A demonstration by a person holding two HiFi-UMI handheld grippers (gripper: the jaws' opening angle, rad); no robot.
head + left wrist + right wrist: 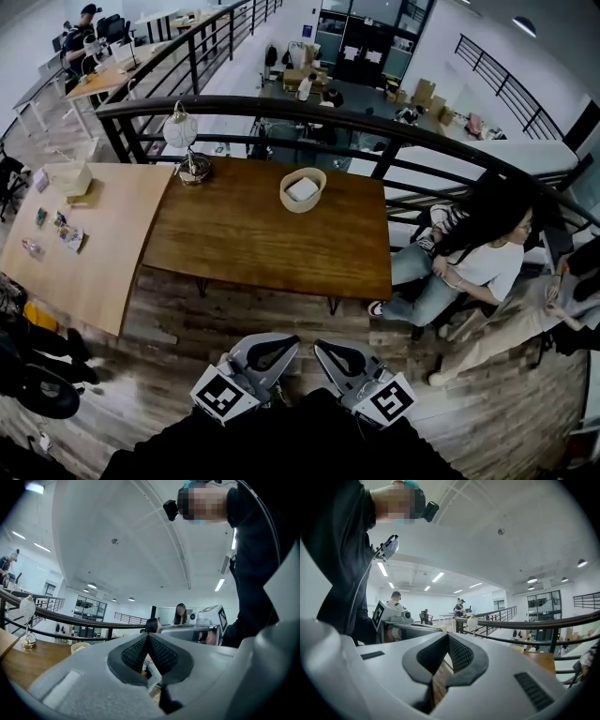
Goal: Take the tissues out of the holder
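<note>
The tissue holder (302,190) is a beige round bowl with white tissues (302,188) folded inside. It stands near the far edge of the dark wooden table (253,239). Both grippers hang low by my body, well short of the table. My left gripper (281,345) and right gripper (330,349) sit side by side, each shut with nothing between the pads. In the left gripper view, the left gripper (148,637) points past the holder (79,646), which shows small at the left. In the right gripper view, the right gripper (448,637) has its tips together, with the table (541,660) at the right.
A glass globe ornament (185,141) on a brass base stands at the table's far left corner. A lighter table (94,244) with a box (70,178) and small items adjoins on the left. A black railing (375,131) runs behind. A person (469,258) sits at the right.
</note>
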